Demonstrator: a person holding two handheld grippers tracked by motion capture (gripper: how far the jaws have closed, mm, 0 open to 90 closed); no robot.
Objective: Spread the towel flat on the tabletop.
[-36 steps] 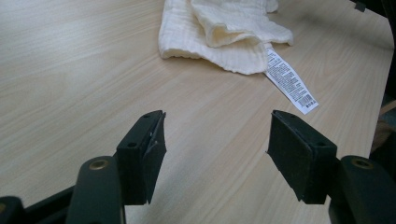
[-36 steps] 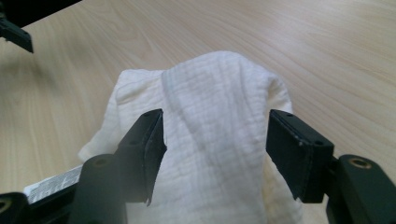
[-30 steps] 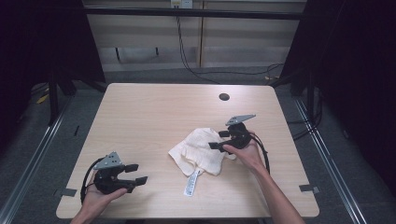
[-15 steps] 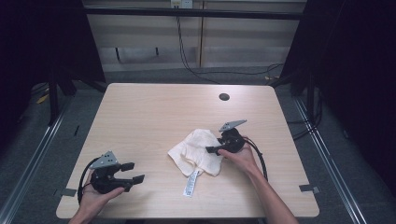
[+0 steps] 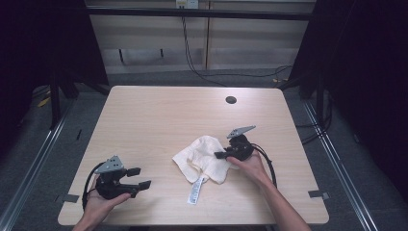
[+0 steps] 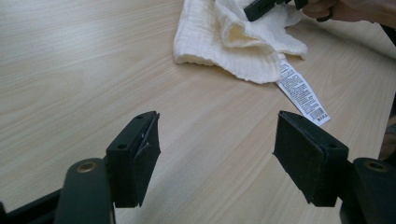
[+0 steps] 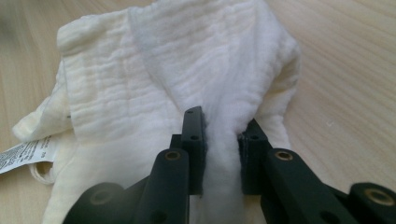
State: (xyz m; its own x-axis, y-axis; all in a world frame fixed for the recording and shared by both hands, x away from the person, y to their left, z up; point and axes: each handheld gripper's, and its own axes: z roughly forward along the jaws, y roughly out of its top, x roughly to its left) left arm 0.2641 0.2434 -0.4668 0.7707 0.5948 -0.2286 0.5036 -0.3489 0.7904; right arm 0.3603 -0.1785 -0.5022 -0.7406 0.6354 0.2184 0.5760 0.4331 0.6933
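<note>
Cream cloth point(image 5: 204, 156) lies centre-right on the bench point(image 5: 159, 120). Right tongs point(image 7: 222, 154) have just closed, pinching a fold; left tongs point(image 6: 219, 154) wait wide. Next, probably lift and spread.

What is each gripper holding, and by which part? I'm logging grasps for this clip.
The right gripper has just closed on a raised fold at the near edge of the cream cloth. The left gripper holds nothing, jaws open.
</note>
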